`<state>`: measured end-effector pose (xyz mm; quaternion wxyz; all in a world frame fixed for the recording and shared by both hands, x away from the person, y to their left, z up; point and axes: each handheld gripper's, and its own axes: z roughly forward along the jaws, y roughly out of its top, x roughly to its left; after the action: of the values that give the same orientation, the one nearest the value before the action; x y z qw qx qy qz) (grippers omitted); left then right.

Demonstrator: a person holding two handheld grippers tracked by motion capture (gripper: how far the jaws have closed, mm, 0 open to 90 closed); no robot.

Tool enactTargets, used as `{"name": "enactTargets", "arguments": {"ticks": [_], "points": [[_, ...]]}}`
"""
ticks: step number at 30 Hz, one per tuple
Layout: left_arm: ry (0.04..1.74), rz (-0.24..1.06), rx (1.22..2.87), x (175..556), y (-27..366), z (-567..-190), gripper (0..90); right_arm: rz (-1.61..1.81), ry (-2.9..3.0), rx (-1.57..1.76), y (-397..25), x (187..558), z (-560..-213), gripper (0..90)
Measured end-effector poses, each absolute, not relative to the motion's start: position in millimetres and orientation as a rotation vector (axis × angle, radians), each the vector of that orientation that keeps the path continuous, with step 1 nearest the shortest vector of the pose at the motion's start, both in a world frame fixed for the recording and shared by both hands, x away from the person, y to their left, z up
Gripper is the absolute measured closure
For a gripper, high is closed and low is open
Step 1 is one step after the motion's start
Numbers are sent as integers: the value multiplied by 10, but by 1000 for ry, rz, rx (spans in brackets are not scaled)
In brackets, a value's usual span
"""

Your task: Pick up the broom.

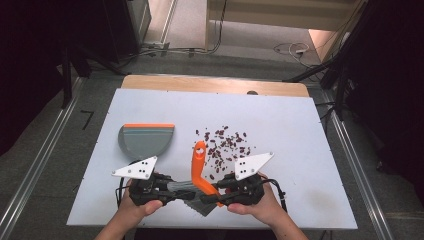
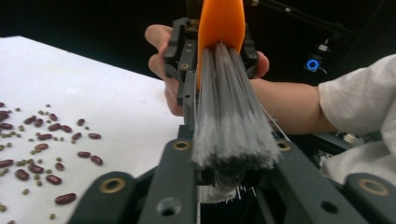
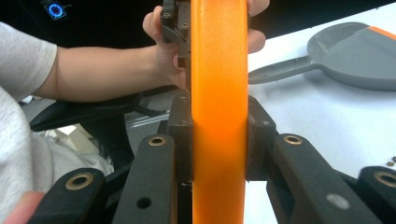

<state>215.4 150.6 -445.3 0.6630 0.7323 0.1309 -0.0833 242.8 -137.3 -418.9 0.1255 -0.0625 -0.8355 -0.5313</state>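
A hand brush with an orange handle and grey bristles is held above the table's near edge. In the high view my left gripper comes from the left and my right gripper from the right. The left gripper is shut on the bristles, with the handle beyond. My right gripper is shut on the orange handle. Red and small green beans lie scattered mid-table. A grey dustpan with an orange lip lies to the left.
The white table top has open room at the right and back. Beans lie left of the left gripper's jaws. The dustpan and its handle lie beyond the right gripper. A person's forearm and white sleeve are close.
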Motion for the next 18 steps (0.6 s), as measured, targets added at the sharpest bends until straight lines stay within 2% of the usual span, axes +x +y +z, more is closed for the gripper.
{"name": "enactTargets", "arguments": {"ticks": [3, 4, 7, 8, 9, 10, 13, 15, 18], "points": [[342, -154, 1664, 2164, 1529, -4467, 629, -1561, -2451, -233, -1381, 2436, -4184, 688], [354, -152, 1665, 2172, 1542, -4475, 629, -1561, -2451, -233, -1381, 2436, -4184, 688], [417, -71, 1669, 2159, 1579, -4483, 363, -1578, -2469, -293, -1432, 2477, -4181, 688], [439, -45, 1672, 2158, 1590, -4483, 296, -1582, -2492, -315, -1447, 2483, -4176, 688], [458, -25, 1676, 2160, 1601, -4486, 296, -1582, -2492, -315, -1447, 2483, -4176, 688], [475, -11, 1679, 2164, 1611, -4490, 188, -1582, -2509, -365, -1475, 2510, -4175, 688], [505, 15, 1679, 2170, 1641, -4496, 121, -1585, -2537, -419, -1507, 2532, -4175, 688], [509, 28, 1680, 2171, 1662, -4495, 6, -1576, -2591, -491, -1547, 2566, -4187, 688], [516, 43, 1663, 2170, 1698, -4493, 2, -1573, -2610, -573, -1604, 2614, -4206, 688]]}}
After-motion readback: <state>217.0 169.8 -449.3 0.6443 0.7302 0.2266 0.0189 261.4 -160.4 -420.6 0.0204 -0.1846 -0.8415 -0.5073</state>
